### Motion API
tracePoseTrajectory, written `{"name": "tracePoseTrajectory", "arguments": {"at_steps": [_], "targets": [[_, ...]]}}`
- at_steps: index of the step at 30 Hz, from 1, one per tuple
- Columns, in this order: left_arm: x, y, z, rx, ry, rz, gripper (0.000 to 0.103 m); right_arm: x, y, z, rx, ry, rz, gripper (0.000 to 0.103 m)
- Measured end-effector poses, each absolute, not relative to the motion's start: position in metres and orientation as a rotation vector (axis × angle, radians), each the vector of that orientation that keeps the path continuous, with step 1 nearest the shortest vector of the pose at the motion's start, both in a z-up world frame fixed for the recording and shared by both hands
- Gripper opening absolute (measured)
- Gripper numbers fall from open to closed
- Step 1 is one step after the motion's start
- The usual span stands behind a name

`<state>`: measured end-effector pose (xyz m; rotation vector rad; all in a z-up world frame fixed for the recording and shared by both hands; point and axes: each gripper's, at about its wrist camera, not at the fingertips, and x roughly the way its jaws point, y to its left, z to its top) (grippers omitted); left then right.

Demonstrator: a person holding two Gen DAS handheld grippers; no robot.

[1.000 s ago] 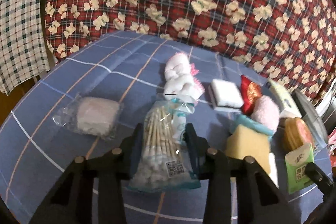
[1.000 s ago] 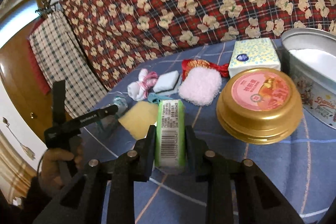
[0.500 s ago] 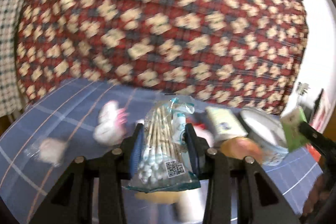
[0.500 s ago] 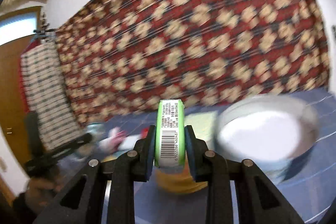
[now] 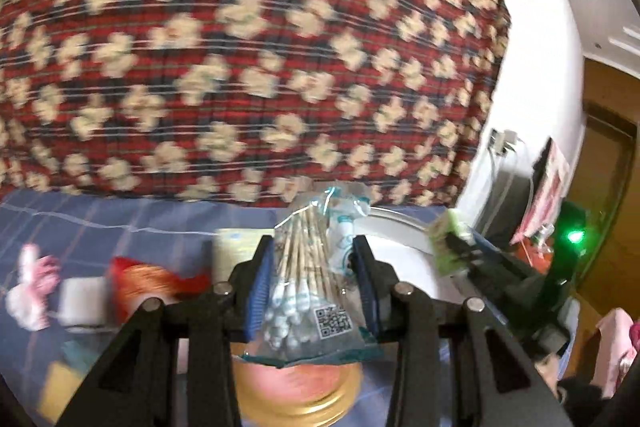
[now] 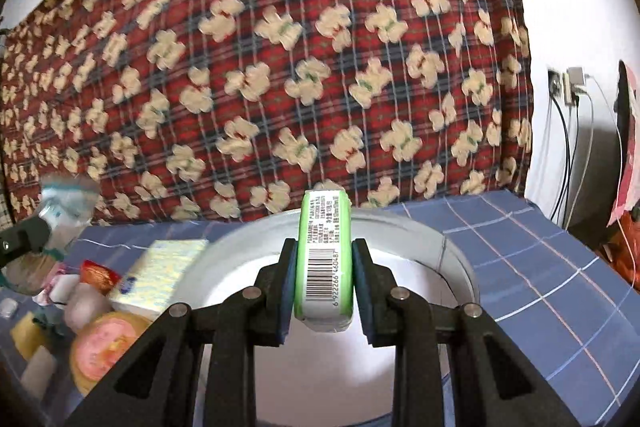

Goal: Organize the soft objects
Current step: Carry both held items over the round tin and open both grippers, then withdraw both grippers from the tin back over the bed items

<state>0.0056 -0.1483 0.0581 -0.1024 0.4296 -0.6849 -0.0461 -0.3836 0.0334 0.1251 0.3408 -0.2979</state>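
Both grippers have lifted their loads off the blue checked bed [image 6: 520, 239] and swung toward the round white tin [image 6: 456, 255] near its right edge. The left gripper [image 5: 314, 291] has its jaws clamped on the bag of cotton swabs [image 5: 308, 287]; the right gripper [image 6: 324, 291] pinches the green tissue pack [image 6: 325, 259], now above the tin's opening. Dropping them in looks next.

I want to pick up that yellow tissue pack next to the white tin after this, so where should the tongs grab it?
Judging by its boxy shape, grip the tissue pack across its two long flat sides, coming from above. It lies flat on the blue cloth, close against the white tin and the gold lid, so a sideways approach looks crowded.
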Motion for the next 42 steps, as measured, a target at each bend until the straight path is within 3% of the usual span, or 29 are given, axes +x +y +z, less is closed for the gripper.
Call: {"name": "tracePoseTrajectory", "arguments": {"at_steps": [13, 15, 17, 18, 19, 20, 21, 42], "targets": [[0.025, -0.268, 0.022, -0.038, 0.580, -0.785, 0.041, -0.050, -0.406, 0.023, 0.202, 0.365, -0.289, 0.030], [0.023, -0.270, 0.018, -0.047, 0.563, -0.787, 0.050, -0.053, -0.405, 0.024, 0.198, 0.355, -0.316, 0.030], [0.021, -0.267, 0.019, -0.047, 0.545, -0.757, 0.079, -0.057, -0.409, 0.025, 0.211, 0.335, -0.356, 0.031], [0.022, -0.266, 0.020, -0.049, 0.538, -0.748, 0.087, -0.060, -0.414, 0.026, 0.236, 0.317, -0.370, 0.039], [0.023, -0.263, 0.021, -0.058, 0.527, -0.739, 0.100, -0.063, -0.418, 0.026, 0.254, 0.302, -0.380, 0.056], [0.023, -0.260, 0.022, -0.071, 0.516, -0.732, 0.103, -0.067, -0.422, 0.028, 0.277, 0.279, -0.399, 0.065], [0.023, -0.257, 0.024, -0.086, 0.505, -0.731, 0.103, -0.071, -0.424, 0.028, 0.290, 0.259, -0.413, 0.078], [0.014, -0.222, 0.036, -0.045, 0.390, -0.611, 0.103, -0.074, -0.419, 0.032, 0.197, 0.207, -0.514, 0.078]]}}
